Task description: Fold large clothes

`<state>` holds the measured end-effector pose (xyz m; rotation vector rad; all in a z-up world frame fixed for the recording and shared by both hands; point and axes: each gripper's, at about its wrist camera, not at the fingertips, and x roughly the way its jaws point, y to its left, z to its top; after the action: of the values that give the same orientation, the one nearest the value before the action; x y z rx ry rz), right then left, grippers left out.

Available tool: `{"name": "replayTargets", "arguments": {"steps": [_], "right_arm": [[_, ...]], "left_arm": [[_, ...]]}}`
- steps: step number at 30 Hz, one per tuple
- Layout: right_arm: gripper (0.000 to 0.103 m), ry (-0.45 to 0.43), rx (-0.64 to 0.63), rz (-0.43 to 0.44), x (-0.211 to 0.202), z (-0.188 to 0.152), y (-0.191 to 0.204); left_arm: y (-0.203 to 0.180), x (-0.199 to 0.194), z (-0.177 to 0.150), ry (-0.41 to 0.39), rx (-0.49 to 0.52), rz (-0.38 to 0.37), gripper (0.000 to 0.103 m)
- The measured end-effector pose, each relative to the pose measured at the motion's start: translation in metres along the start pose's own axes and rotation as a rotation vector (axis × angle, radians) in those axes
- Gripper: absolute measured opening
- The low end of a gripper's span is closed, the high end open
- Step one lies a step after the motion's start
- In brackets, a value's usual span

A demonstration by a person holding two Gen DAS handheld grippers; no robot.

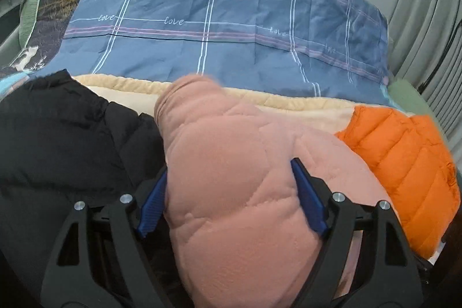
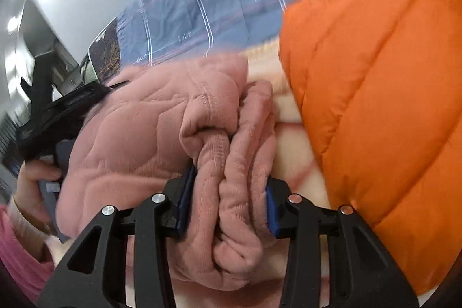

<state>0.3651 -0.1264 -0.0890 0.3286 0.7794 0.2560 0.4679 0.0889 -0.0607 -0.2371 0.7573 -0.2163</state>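
A pink quilted fleece garment [image 1: 231, 192] fills the middle of the left wrist view as a thick folded bundle. My left gripper [image 1: 229, 169] is shut on it, a blue pad pressed into each side. In the right wrist view the same pink garment [image 2: 138, 134] shows its bunched edge and cuff, and my right gripper [image 2: 231, 178] is shut on those folds. The garment lies over a cream blanket [image 1: 288, 103]. At the left of the right wrist view a hand [image 2: 31, 181] grips the left tool, and one of its black fingers [image 2: 66, 106] lies along the garment.
A black puffer jacket [image 1: 63, 140] lies left of the pink garment and an orange puffer jacket [image 1: 404, 163] right of it, close beside my right gripper. Beyond them stretches a blue plaid sheet [image 1: 216, 13] over the bed, with a dark patterned pillow [image 1: 57, 7] at its left and curtains [image 1: 427, 19] right.
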Motion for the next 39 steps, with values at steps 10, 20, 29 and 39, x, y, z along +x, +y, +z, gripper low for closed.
{"name": "replayTargets", "arguments": {"steps": [10, 20, 29, 39], "right_arm": [[0.053, 0.001, 0.012, 0.001, -0.026, -0.004, 0.003], [0.086, -0.22, -0.223, -0.082, -0.183, -0.033, 0.03], [0.095, -0.394, -0.192, -0.136, -0.293, -0.098, 0.039], [0.101, -0.446, -0.206, -0.19, -0.356, -0.146, 0.066]], "left_arm": [[-0.039, -0.049, -0.008, -0.054, 0.174, 0.101, 0.084], [-0.082, -0.168, -0.048, -0.22, 0.29, 0.057, 0.101], [-0.128, -0.276, -0.151, -0.312, 0.396, 0.152, 0.101], [-0.14, -0.36, -0.227, -0.342, 0.284, 0.171, 0.101]]}}
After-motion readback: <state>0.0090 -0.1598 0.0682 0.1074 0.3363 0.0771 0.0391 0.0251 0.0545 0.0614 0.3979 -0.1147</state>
